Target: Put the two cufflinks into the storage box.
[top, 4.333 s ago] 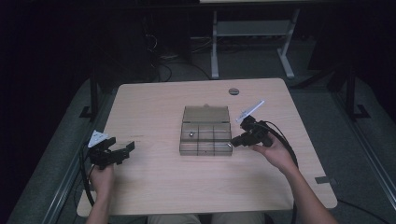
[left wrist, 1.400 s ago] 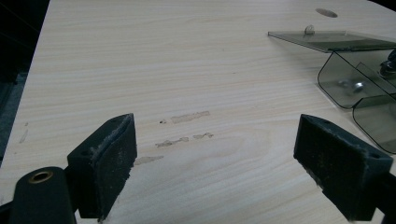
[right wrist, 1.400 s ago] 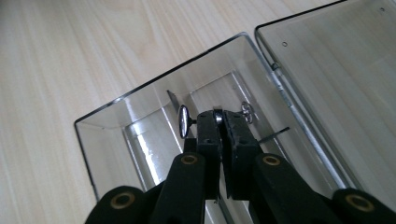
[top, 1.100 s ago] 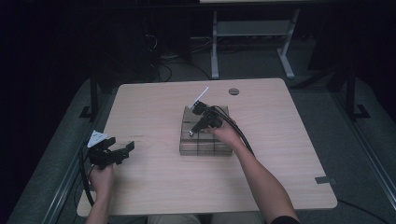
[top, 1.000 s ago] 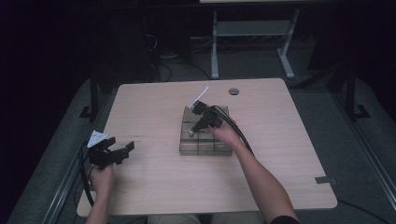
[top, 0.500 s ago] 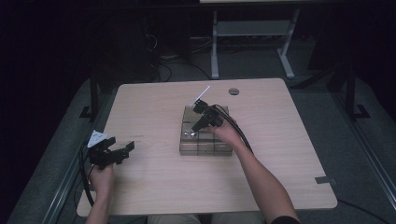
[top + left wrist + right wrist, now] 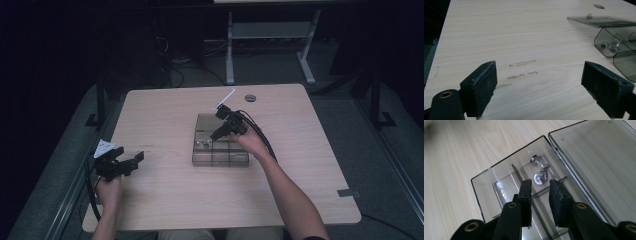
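Over the compartment box (image 7: 499,187), mid-worktop (image 7: 165,200): my right hand-held gripper (image 7: 540,183), jaws partly spread and just been opening, nothing between the pads. Item: two small metal fittings (image 7: 540,171), lying loose on the floor of the box's corner compartment, just beyond my fingertips, not touching them. Lid (image 7: 599,157): open, flat beside the box. Left hand-held gripper (image 7: 539,82): jaws wide apart, empty, low over bare worktop near its left edge. Handling note, my judgement: the release looks done, so I lift straight out, keep the pads clear of the thin divider walls, and avoid nudging the fittings.
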